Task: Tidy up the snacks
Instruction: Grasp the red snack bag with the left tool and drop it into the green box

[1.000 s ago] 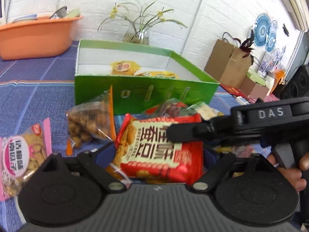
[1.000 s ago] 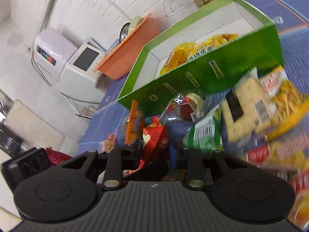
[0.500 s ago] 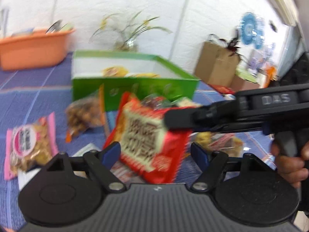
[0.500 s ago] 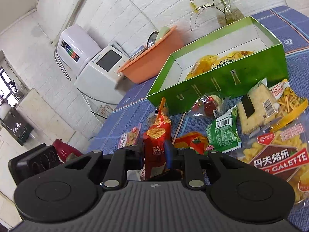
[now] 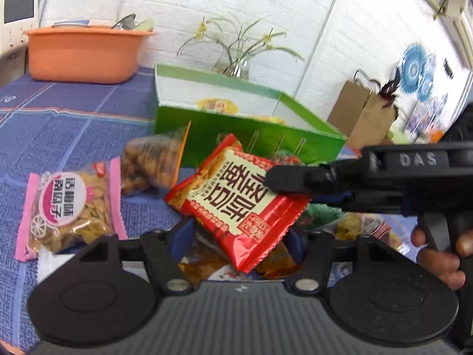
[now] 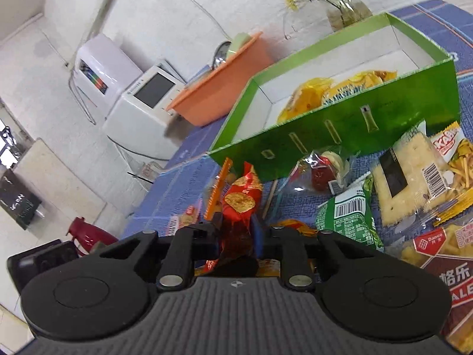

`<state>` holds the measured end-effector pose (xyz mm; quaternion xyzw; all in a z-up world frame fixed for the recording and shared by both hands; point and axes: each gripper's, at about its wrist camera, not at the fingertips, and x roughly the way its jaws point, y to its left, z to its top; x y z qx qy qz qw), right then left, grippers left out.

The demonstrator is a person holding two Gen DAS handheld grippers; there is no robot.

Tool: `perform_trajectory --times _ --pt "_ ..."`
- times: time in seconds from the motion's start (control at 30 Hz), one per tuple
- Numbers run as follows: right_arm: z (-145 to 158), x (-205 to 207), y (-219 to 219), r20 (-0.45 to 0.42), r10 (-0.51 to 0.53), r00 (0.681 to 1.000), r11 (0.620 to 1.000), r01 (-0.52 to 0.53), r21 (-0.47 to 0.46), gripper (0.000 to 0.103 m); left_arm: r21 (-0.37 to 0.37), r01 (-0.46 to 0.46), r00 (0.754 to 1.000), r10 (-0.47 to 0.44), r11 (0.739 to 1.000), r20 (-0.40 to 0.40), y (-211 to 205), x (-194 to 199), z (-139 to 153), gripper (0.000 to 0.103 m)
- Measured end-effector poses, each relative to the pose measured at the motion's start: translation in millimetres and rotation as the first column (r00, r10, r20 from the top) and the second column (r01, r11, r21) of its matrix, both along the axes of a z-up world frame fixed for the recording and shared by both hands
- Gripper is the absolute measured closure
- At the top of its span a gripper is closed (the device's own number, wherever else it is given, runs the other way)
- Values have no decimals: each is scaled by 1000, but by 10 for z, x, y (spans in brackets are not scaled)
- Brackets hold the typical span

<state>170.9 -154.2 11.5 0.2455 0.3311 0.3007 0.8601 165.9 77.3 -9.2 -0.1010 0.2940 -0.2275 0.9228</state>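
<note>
A red snack packet (image 5: 236, 201) with a cream label hangs tilted above the table, and my right gripper (image 5: 275, 182) is shut on its upper right edge. The right wrist view shows that packet (image 6: 241, 201) edge-on, pinched in the right gripper (image 6: 236, 230). My left gripper (image 5: 238, 238) sits just below and in front. Its jaws are closing with the packet's lower corner between them, and the blue pads (image 5: 183, 236) do not visibly press on it. The green open box (image 5: 260, 136) behind holds yellow snack bags (image 6: 334, 91).
A pink seed packet (image 5: 71, 207) and a clear bag of nuts (image 5: 150, 159) lie left on the blue cloth. Crackers (image 6: 408, 177), a green packet (image 6: 348, 216) and other snacks are heaped right. An orange basin (image 5: 82, 53), a vase (image 5: 233, 65) and a paper bag (image 5: 366, 115) stand behind.
The right gripper has closed on the red packet and lifted it off the heap, tilting it. The left gripper's fingers have narrowed around the packet's lower part.
</note>
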Motion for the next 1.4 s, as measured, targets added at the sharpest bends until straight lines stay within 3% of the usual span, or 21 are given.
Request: perform_trajectory --times 0.23,0.4,0.57,0.73,0.8,0.87,0.93,1.1,1.17,1.2,1.3,1.4 --pt "297 -262 -106 128 5 992 999 -10 44 67 -72 34 996 -29 997 79 -31 -129 249 45" --pt "472 -159 -144 204 4 979 998 -16 56 67 -83 43 993 -34 996 115 -82 1 481 45" --pt "467 206 -343 199 -42 979 984 5 180 67 -11 26 988 -25 1000 153 -300 317 729 45" --pt "298 672 -656 136 -145 980 934 90 346 66 4 29 991 -29 1000 132 -606 890 774 45" --pt "217 861 -736 114 -160 980 924 108 366 56 8 17 994 -18 1000 110 -713 1113 713 44" --pt "186 915 -811 96 -220 971 922 174 345 38 18 1 997 -2 1000 76 -756 1262 649 42" --pt "227 815 -897 131 -262 956 926 211 314 14 14 -2 997 0 1000 83 -694 1226 634 37" --pt "396 340 -975 336 -215 917 975 181 129 11 2 -34 985 33 999 171 -350 745 698 27" --pt "399 145 -906 374 -191 908 981 194 28 6 -15 -69 975 71 997 211 -142 501 698 17" --pt "385 83 -856 377 -181 908 979 203 -17 0 -18 -100 968 101 995 229 -29 401 689 9" --pt "278 36 -671 336 -185 924 955 250 -160 0 -2 -199 944 192 980 269 315 231 677 9" --pt "163 97 -499 280 -172 945 941 242 -238 0 -32 -260 934 259 965 245 612 179 633 9"
